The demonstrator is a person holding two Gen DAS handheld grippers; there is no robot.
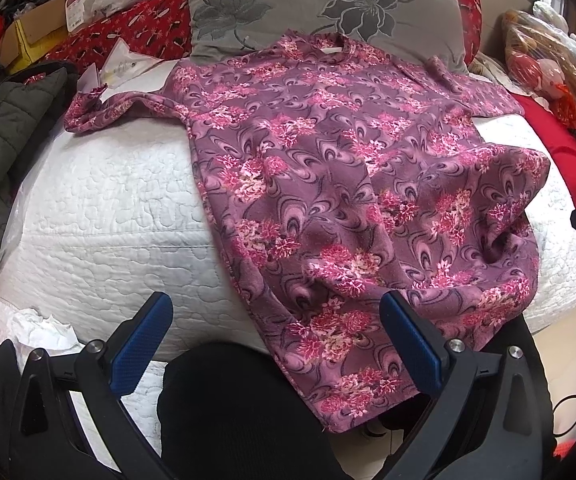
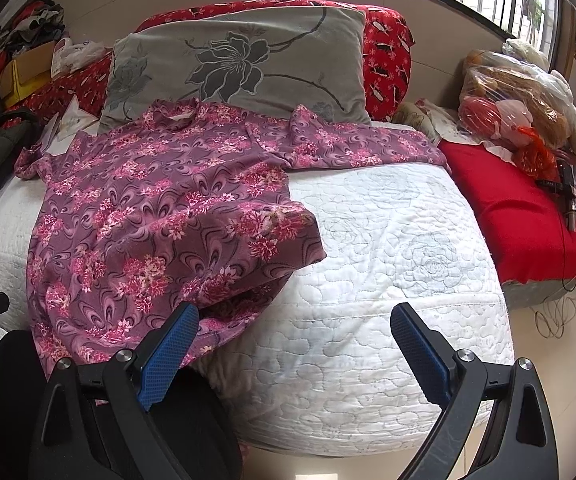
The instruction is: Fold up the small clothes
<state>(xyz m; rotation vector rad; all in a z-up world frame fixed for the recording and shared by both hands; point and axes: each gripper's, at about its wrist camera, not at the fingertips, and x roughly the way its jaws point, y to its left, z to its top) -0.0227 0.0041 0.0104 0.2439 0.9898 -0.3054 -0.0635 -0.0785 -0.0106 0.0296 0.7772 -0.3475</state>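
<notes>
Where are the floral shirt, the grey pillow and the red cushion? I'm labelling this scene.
floral shirt [image 1: 328, 184], left wrist view, middle of its body.
grey pillow [image 2: 247, 60], right wrist view, on its flower print.
red cushion [image 2: 516, 216], right wrist view, its top face.

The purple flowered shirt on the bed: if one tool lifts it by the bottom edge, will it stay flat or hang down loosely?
The purple flowered shirt will probably hang limp: it already wrinkles and drapes over the mattress edge. Its fuzzy-looking surface should hold well between the pads. The spread sleeves would likely trail behind.
</notes>
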